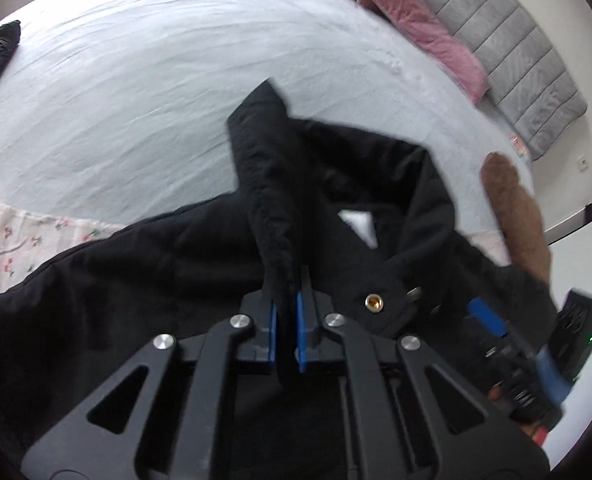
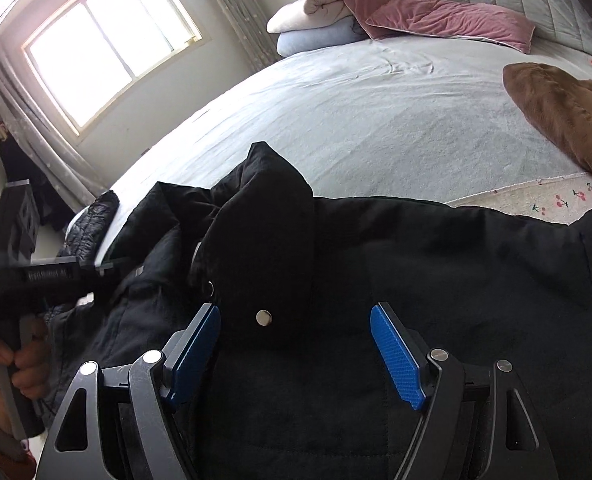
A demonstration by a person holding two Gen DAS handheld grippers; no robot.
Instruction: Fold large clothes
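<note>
1. Across a big bed (image 2: 376, 120) with a pale sheet, a black coat (image 1: 175, 264) is being spread near the front edge. Pink pillows (image 2: 436, 16) and a grey headboard (image 1: 516, 60) are being seen at the far end.

2. A thick ridge of the coat is being pinched by the left gripper (image 1: 285, 328). Its jaws are pressed close, with black cloth squeezed between the blue pads.

3. Nothing is being held by the right gripper (image 2: 296, 344). Its jaws are spread wide over the coat front, with a silver snap (image 2: 263, 317) lying between them.

4. What could go wrong: the puffy cloth is probably slippery, so it could be pulled out of the left jaws if it is being tugged too fast. Only one side is being held, so the coat could be dragged crooked or bunched up.

5. A white label (image 1: 360, 224) inside the coat and a gold snap (image 1: 372, 301) are being shown only in the left view.

6. A bright window (image 2: 107, 56), curtains, and a brown cushion (image 2: 568, 120) are being shown clearly only in the right view.
</note>
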